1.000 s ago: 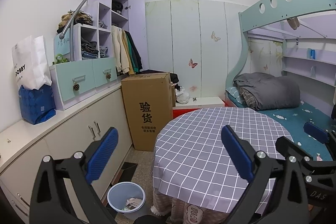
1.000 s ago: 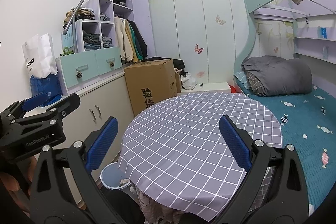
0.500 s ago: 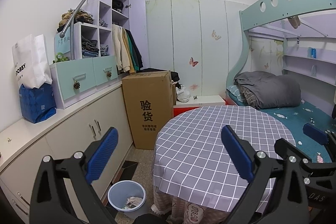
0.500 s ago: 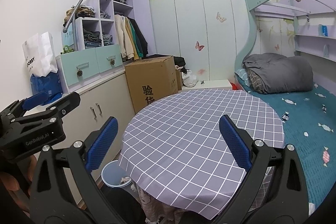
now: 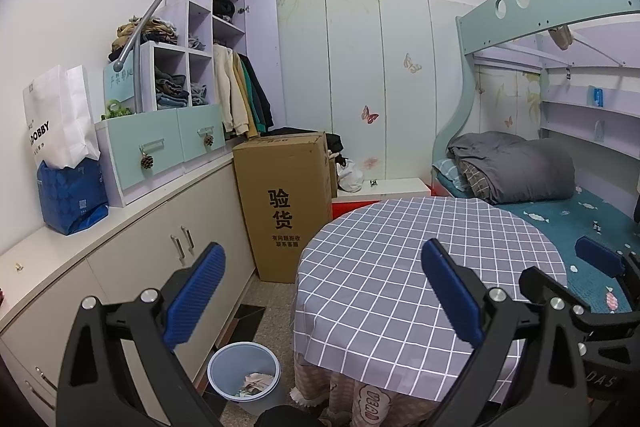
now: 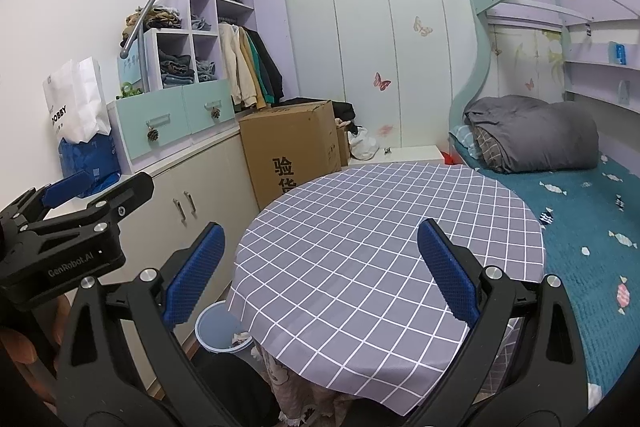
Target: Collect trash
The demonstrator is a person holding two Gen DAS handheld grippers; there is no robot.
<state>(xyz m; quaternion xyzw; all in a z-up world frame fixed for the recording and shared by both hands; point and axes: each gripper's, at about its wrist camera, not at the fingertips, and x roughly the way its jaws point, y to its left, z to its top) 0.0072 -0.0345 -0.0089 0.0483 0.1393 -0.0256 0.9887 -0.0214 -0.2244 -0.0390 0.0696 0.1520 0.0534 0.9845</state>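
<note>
A pale blue trash bin (image 5: 244,371) holding crumpled paper stands on the floor between the cabinets and the round table (image 5: 420,291); the right wrist view shows the bin (image 6: 218,331) partly hidden under the tablecloth edge. My left gripper (image 5: 320,295) hangs open above the table's near left edge, nothing between its blue pads. My right gripper (image 6: 320,271) is open over the checked tablecloth (image 6: 384,239), also holding nothing. The tabletop carries no loose items that I can see. Each gripper appears at the other view's side edge.
Low white cabinets (image 5: 132,259) run along the left wall with a blue bag (image 5: 72,195) and white bag on top. A tall cardboard box (image 5: 286,203) stands behind the table. A bunk bed (image 5: 560,195) with a grey duvet fills the right side.
Both views have pulled slightly back and up from the table; the bin shows a little more fully in the left wrist view. Both grippers stay open.
</note>
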